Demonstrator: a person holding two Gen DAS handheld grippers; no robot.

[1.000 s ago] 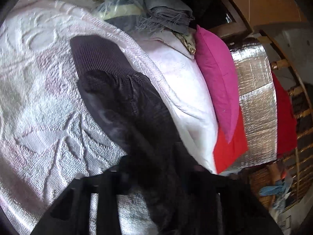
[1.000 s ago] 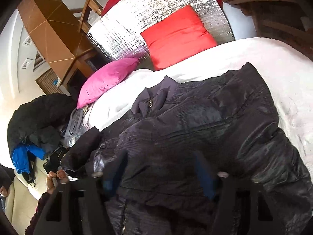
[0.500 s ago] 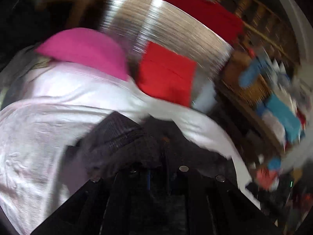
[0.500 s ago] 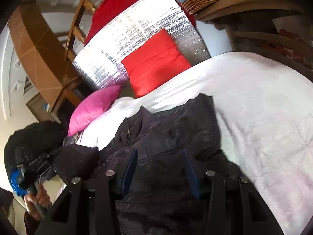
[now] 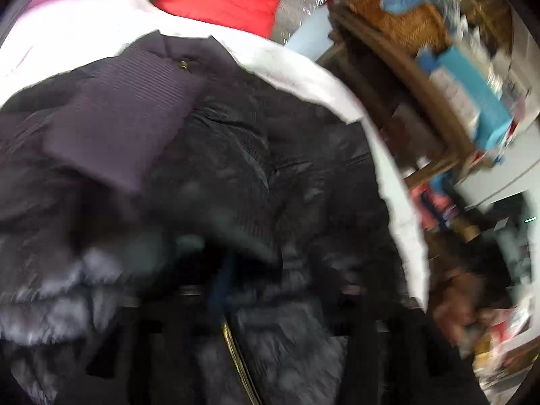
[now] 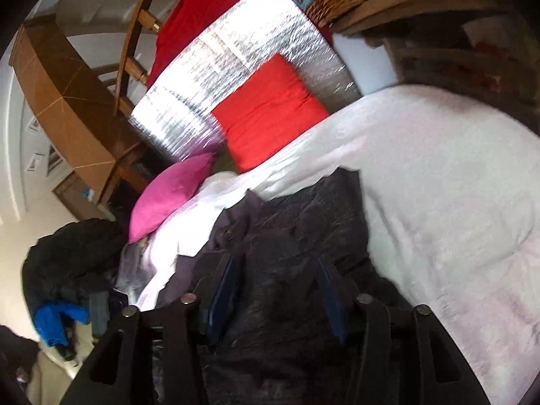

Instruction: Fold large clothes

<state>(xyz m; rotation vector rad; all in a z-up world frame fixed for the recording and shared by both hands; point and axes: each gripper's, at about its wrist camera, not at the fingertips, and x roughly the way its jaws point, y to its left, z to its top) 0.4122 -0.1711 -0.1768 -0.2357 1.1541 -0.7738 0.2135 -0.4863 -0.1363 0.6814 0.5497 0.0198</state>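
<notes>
A black puffer jacket (image 5: 287, 168) lies on the white bed cover (image 6: 438, 185). Its purple ribbed cuff (image 5: 118, 125) rests loose across the jacket's upper chest, below the collar. The left wrist view is blurred. In it my left gripper (image 5: 270, 297) hovers low over the jacket's zip. Its jaws are opening, with jacket fabric under them but nothing pinched. My right gripper (image 6: 278, 290) sits over the jacket (image 6: 297, 229) near its lower part. Its blue pads (image 6: 226, 290) stand apart and are opening, with rumpled fabric between them.
A red cushion (image 6: 270, 111) and a pink cushion (image 6: 168, 195) lean at the head of the bed against a silver foil panel (image 6: 236, 54). A wooden shelf with a wicker basket (image 5: 398, 17) stands close on the right. Dark clothes (image 6: 67, 256) are piled at the left.
My left gripper swung the sleeve from the open bed cover over onto the jacket, then let it go. The right gripper drew back slightly, its pads narrowing and then widening again.
</notes>
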